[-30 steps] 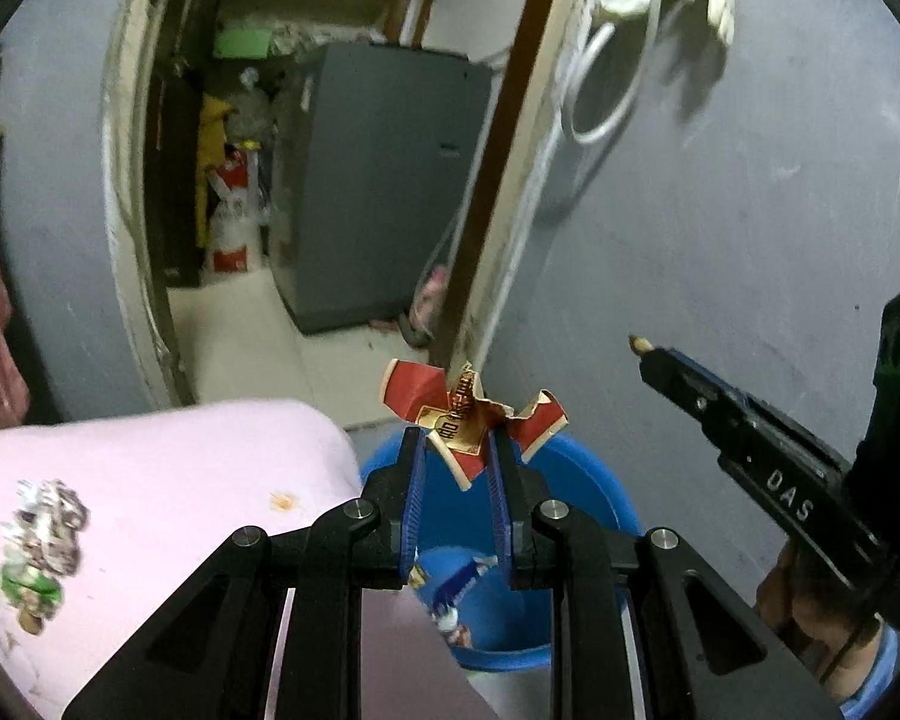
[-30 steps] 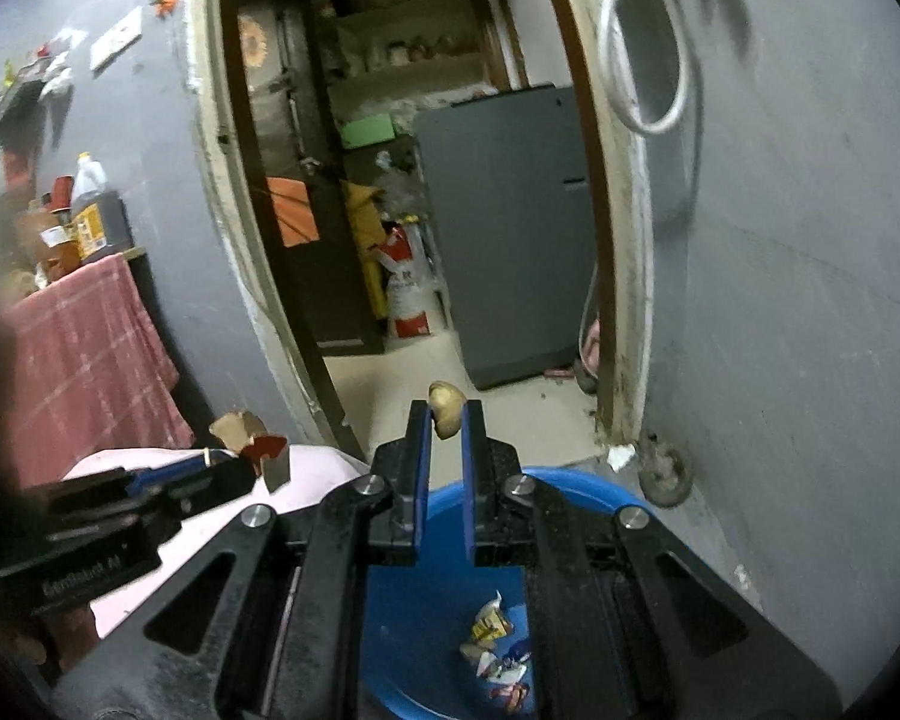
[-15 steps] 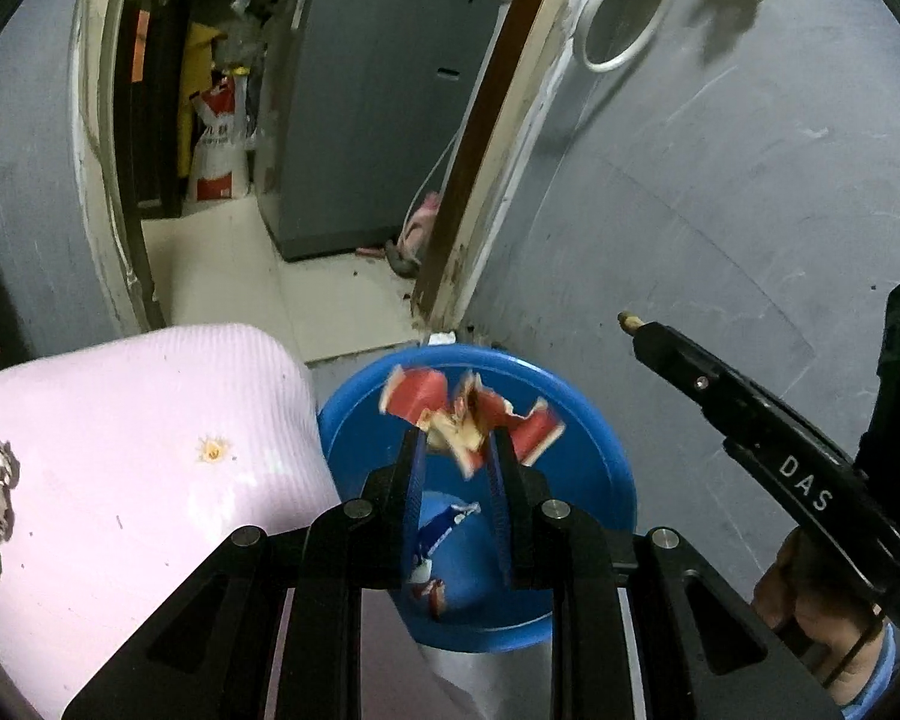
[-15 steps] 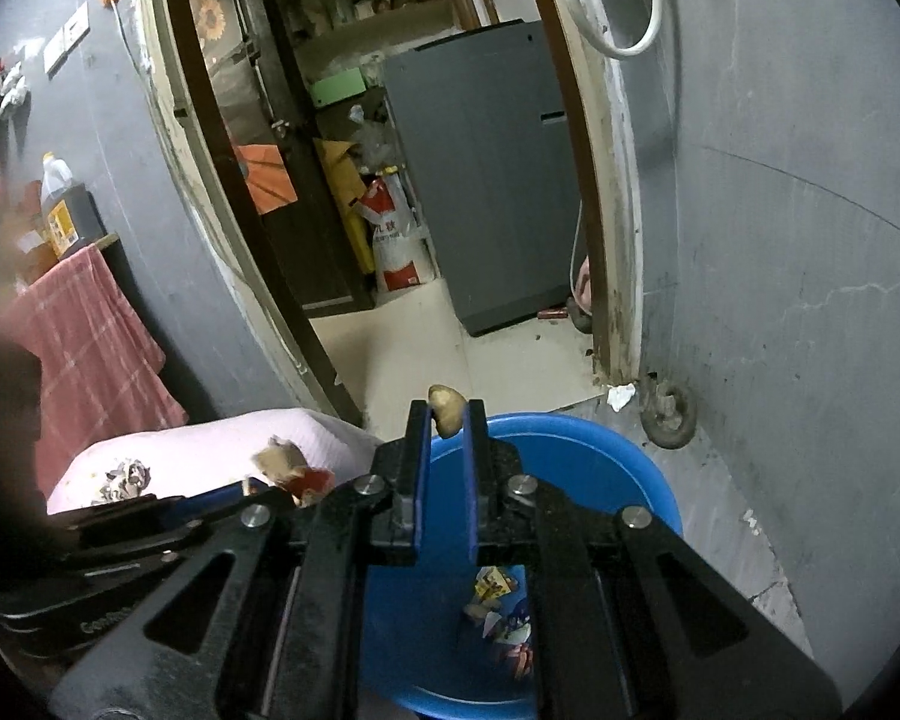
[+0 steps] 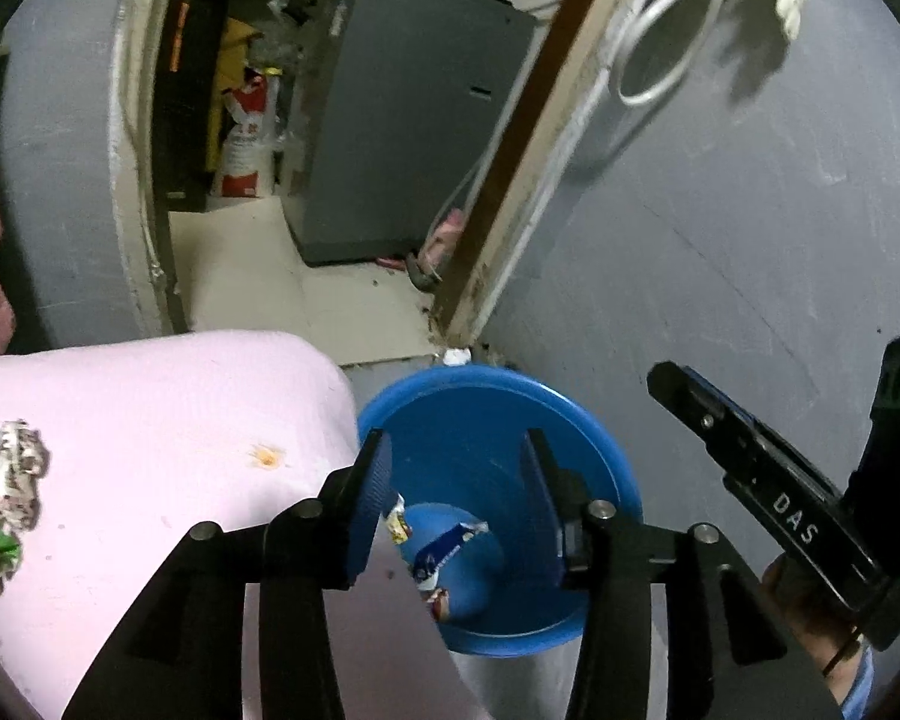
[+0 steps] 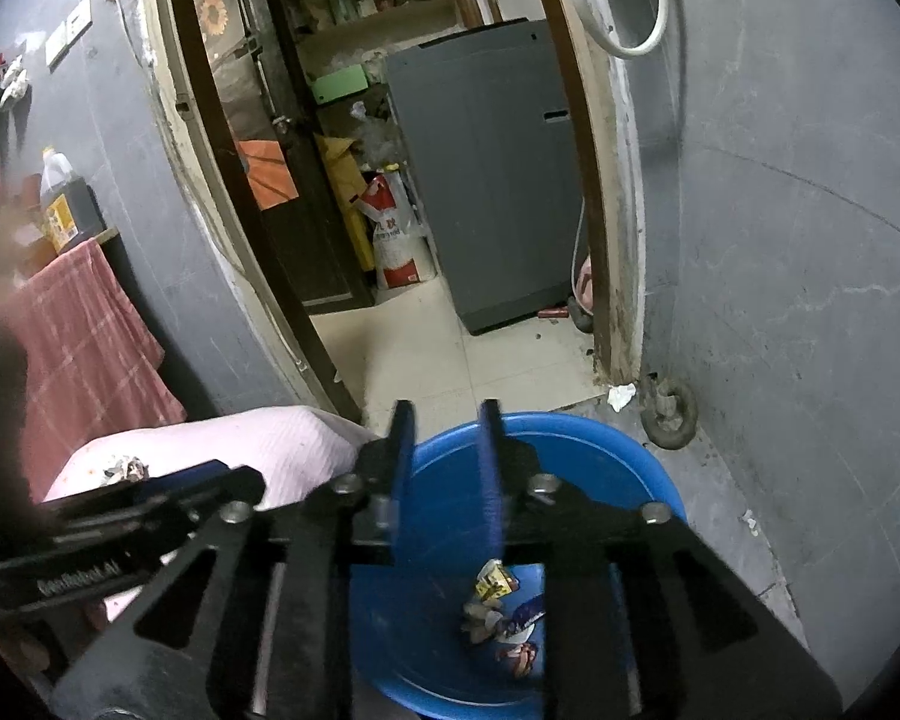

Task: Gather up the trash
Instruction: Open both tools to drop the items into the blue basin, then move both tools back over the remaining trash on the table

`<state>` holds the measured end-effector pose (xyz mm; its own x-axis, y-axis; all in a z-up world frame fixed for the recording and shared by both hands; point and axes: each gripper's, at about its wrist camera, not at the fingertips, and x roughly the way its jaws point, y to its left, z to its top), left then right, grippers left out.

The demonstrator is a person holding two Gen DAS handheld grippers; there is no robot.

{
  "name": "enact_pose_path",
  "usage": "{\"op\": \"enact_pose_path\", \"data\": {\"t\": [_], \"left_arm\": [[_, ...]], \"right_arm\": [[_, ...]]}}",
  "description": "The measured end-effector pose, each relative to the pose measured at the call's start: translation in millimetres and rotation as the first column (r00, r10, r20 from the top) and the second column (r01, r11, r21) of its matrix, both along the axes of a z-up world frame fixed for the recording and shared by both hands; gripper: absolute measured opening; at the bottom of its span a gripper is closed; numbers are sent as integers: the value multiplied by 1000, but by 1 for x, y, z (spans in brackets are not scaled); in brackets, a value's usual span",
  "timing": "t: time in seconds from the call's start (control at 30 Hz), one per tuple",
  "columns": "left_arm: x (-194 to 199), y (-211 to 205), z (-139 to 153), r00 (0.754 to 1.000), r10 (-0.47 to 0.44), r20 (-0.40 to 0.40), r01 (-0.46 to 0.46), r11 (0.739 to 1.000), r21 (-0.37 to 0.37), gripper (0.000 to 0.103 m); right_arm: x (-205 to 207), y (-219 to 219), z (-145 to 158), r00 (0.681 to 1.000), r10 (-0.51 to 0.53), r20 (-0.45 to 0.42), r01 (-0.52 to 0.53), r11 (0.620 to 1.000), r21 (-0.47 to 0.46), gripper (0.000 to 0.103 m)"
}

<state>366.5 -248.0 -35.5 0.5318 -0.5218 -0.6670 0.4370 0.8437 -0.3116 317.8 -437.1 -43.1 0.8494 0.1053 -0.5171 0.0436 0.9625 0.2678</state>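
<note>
Left claw (image 5: 456, 450) — jaws parted, having just been opening, with nothing between the blue pads; it hangs above the blue basin (image 5: 594, 420). Right claw (image 6: 447, 420) — jaws likewise apart after just opening, empty, poised over the near rim of the same basin (image 6: 630, 450). In the left wrist view the right claw (image 5: 666, 375) enters from the right edge, held by a hand (image 5: 810, 612).

Trash: several crumpled wrappers (image 6: 501, 618) lie together at the bottom of the basin, among them a yellow one and a blue-and-white one (image 5: 444, 546). A further crumpled wrapper (image 5: 6, 480) rests on the pink worktop (image 5: 168, 420), well apart from the basin, near the left edge of the left wrist view. A small orange stain (image 5: 267, 457) marks the pink cover between that wrapper and the basin.

Setting: the basin stands on the grey floor just beside the worktop, in front of a doorway (image 6: 402, 330) with a grey appliance (image 6: 486, 180) beyond it.
</note>
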Motion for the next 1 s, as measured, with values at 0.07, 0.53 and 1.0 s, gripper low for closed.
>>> {"op": "enact_pose_path", "data": {"t": [0.07,0.53,1.0], "left_arm": [[-1,9,7,999,22,23,-22,1000,1,42],[-31,101,44,943,246,225,-241,969,-52,85],[-71,188,58,824,442,355,-439,894,-92,102]], "right_arm": [[-1,2,1,1000,1,13,-1,1000,1,38],[-15,53,32,974,125,187,-127,992,1,95],[-26,124,48,915,268,301,-257,963,-77,103]]}}
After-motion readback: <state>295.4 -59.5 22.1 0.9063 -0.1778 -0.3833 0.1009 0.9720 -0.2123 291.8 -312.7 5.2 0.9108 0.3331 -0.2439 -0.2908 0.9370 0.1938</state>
